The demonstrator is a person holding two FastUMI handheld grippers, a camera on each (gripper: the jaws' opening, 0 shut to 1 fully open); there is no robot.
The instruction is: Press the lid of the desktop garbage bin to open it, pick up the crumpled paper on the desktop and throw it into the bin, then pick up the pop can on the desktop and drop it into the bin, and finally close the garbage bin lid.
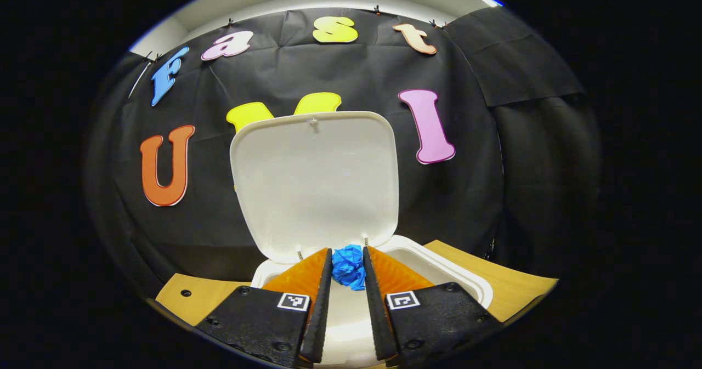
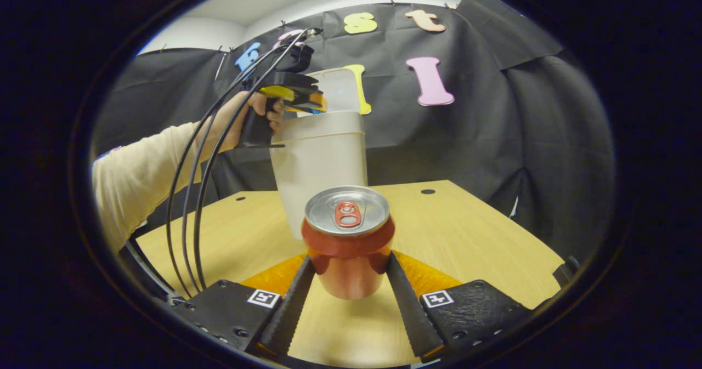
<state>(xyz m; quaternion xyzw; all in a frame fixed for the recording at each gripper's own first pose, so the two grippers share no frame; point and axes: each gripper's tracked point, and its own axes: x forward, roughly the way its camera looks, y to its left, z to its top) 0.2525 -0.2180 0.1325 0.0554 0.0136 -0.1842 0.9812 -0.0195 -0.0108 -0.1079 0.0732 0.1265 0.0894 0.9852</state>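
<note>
Bin (image 1: 439, 265) interior hidden, paper (image 1: 349, 266) half-covered

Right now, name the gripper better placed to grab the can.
Right. The right gripper already has its fingers on either side of the upright can on the table. The left gripper holds the paper above the open bin.

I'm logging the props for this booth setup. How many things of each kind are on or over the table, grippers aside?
White plastic garbage bin with raised lid: 1
Blue crumpled paper ball: 1
Red aluminium pop can: 1
Total: 3
</note>
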